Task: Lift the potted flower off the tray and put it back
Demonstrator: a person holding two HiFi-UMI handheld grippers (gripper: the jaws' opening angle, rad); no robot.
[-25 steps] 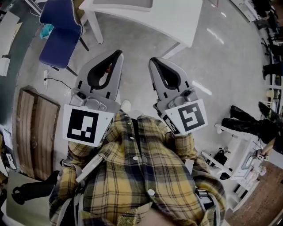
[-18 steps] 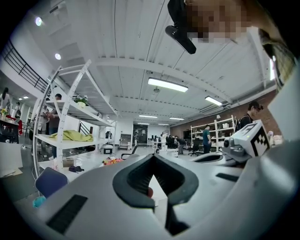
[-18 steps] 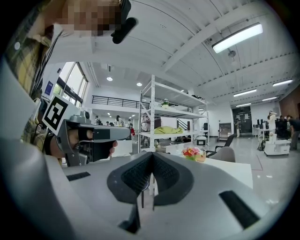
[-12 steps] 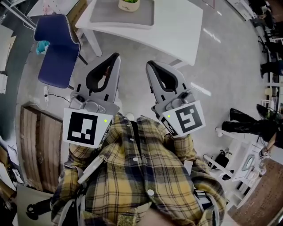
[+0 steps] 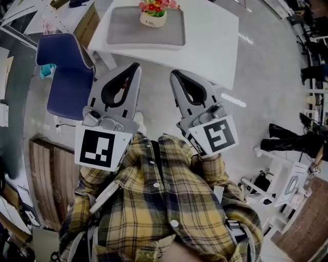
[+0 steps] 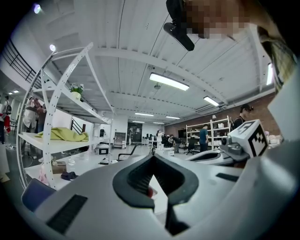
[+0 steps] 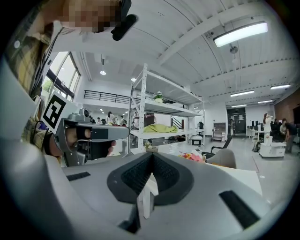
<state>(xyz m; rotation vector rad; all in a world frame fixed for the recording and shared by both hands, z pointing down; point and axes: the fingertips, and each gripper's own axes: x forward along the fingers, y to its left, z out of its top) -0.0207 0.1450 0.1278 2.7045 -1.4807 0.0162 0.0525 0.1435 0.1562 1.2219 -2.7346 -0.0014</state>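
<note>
The potted flower (image 5: 152,12), red and yellow blooms in a pale pot, stands on the grey tray (image 5: 123,30) on the white table (image 5: 210,36) at the top of the head view. My left gripper (image 5: 136,66) and right gripper (image 5: 174,73) are held side by side in front of my plaid shirt, short of the table's near edge, both shut and empty. In the right gripper view the blooms (image 7: 192,156) peek over the shut right gripper (image 7: 151,155). The left gripper (image 6: 152,157) also shows its jaws closed together.
A blue chair (image 5: 66,77) stands left of the table, close to the left gripper. A wooden board (image 5: 43,174) lies on the floor at the left. A white rack (image 5: 279,184) is at the right. Tall white shelving (image 6: 61,117) stands beyond the table.
The table, tray and flower have slid further into the head view from the top as I walk toward them. Both grippers keep their pose and stay shut.
</note>
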